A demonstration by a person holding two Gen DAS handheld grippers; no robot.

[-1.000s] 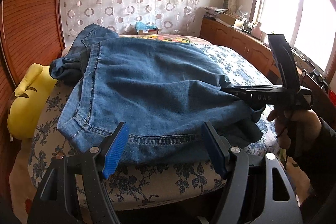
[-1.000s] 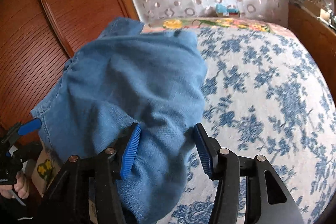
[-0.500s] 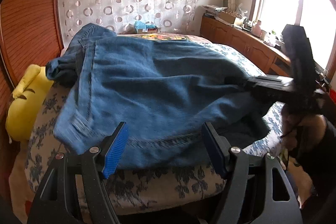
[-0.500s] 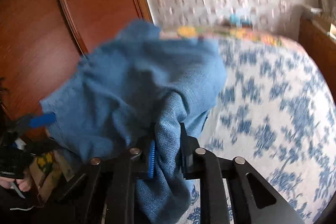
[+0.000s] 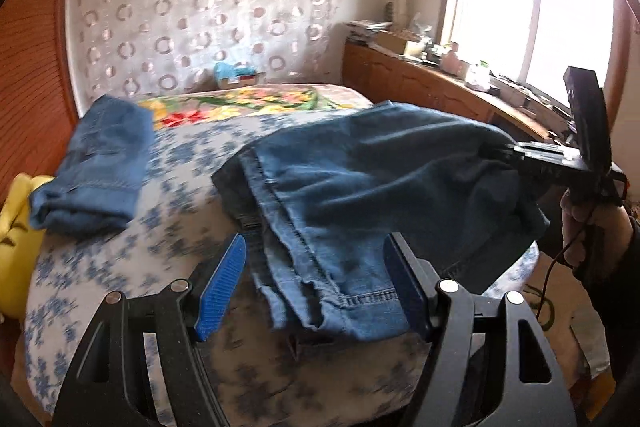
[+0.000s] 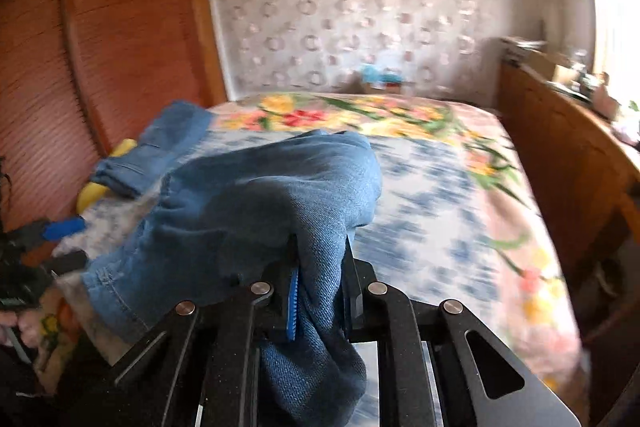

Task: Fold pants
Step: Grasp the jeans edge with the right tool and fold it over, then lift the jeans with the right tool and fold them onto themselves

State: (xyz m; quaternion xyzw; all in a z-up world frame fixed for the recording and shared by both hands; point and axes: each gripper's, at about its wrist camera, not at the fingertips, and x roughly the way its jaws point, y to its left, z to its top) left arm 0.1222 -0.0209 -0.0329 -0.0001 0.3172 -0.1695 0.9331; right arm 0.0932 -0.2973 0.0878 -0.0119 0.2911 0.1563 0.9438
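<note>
My right gripper (image 6: 320, 291) has just closed its fingers on a bunched fold of the blue denim pants (image 6: 256, 211); cloth is pinched between the blue pads and hangs below them. From that grip the pants are lifted and drape down to the left, their stitched hem trailing at the near corner of the bed with the white and blue flowered cover (image 6: 436, 203). My left gripper (image 5: 316, 279) holds its fingers wide, with the hem end of the pants (image 5: 360, 195) lying between the pads but not pressed by them. A second folded piece of blue denim (image 5: 100, 167) rests apart at the left of the bed, beside a yellow cushion (image 5: 16, 239)
</note>
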